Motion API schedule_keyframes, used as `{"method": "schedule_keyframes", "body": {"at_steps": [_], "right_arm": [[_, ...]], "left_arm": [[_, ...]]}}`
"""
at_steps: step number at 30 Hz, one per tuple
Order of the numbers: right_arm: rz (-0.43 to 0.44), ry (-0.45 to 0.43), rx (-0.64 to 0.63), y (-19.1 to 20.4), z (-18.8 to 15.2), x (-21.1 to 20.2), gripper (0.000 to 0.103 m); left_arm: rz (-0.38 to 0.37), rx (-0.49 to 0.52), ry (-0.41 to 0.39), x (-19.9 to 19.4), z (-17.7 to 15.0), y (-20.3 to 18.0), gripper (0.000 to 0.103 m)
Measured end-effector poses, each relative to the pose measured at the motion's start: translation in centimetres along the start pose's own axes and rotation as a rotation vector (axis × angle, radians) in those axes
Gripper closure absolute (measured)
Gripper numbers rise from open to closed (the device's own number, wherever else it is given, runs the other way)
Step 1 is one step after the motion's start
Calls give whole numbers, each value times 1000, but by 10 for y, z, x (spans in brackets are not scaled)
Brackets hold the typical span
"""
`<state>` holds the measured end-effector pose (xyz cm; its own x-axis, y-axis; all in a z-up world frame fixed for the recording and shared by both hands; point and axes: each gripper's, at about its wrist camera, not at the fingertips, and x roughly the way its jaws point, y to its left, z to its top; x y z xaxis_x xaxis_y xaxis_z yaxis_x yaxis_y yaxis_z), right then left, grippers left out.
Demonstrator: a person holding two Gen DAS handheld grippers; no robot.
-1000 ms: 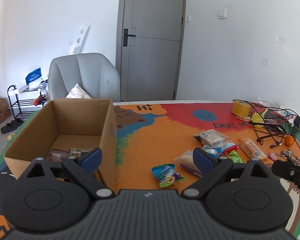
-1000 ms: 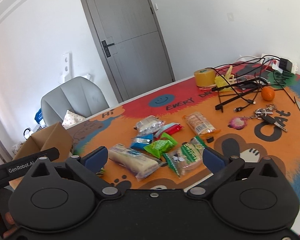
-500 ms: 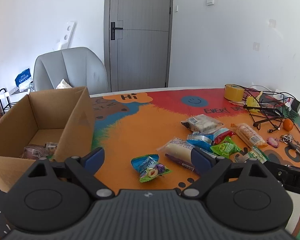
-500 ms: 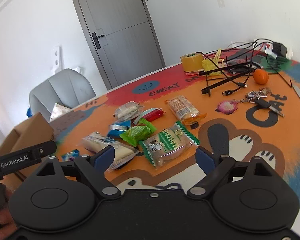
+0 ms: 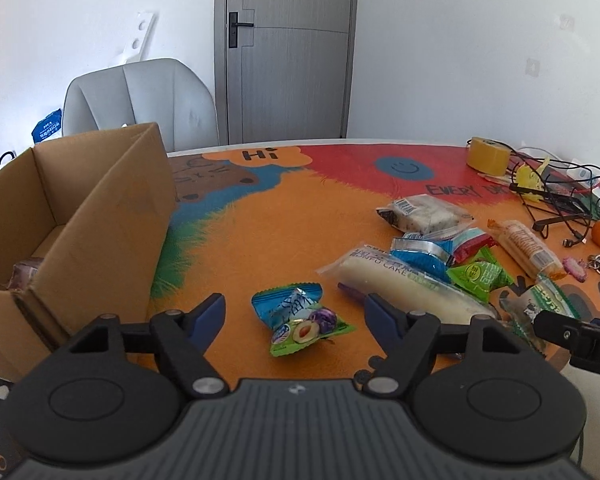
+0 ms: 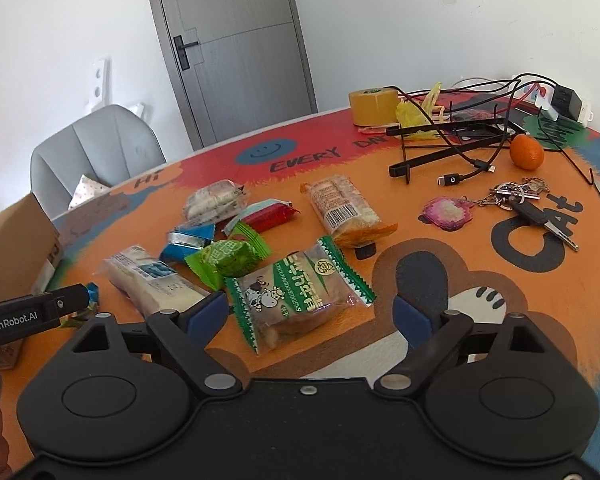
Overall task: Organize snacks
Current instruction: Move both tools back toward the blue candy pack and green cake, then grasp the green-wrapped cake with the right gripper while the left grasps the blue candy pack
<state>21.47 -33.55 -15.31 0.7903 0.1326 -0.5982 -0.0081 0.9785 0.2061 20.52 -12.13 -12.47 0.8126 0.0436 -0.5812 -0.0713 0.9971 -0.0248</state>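
My left gripper [image 5: 295, 306] hangs low over the mat, jaws closing, and a blue-green plum snack packet [image 5: 300, 320] lies between its blue fingers without touching the pads. My right gripper [image 6: 308, 302] is opening slightly and straddles a green-and-white cow bread packet [image 6: 300, 292], also untouched. Behind them lie a long white cake [image 5: 404, 288], a green packet [image 6: 228, 258], a blue packet [image 5: 420, 256] and an orange biscuit pack [image 6: 344, 208]. The open cardboard box [image 5: 100, 220] stands at the left with a wrapped snack [image 5: 24, 272] inside.
A tape roll [image 6: 374, 106], tangled cables on a black stand [image 6: 460, 132], a tangerine [image 6: 526, 152] and keys [image 6: 516, 196] crowd the table's far right. A grey chair [image 5: 140, 100] stands behind the box, before a closed door.
Both grippers have sunk toward the table. The left one has shifted from the box over to the plum packet and narrowed its jaws. The right one has come up to the cow bread packet.
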Motion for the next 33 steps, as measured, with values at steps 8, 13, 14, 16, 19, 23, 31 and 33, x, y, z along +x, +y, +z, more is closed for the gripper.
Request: {"method": "schedule_keyframes", "body": {"at_steps": [8,13,14,16,19,23,31,33], "right_arm": [[-29,18,-44,8,0,20,7],[-40,23,-43,8,7,29,5],[-47,24,-46,8,8,31,5],[-55,25,-51,8,9,33,5],[-64,20,-53,8,8,32,10],[-50,1,-59,9,5,27,29],[-5,-3,-42,10,3,14,52],[-4,-13,-37,11,2,9,53]], "left_arm": [[12,-22,29,18,0,-1,28],[33,-25,52,31,-2,-2,33],[40,-21,47,32,-3,-3,34],[51,-17,35,32,-4,-3,46],[48,-14,29,32,-4,-2,58],[30,-30,29,28,-3,1,65],[9,-55,-1,6,-3,8,67],[4,-61,-12,1,-3,10,67]]}}
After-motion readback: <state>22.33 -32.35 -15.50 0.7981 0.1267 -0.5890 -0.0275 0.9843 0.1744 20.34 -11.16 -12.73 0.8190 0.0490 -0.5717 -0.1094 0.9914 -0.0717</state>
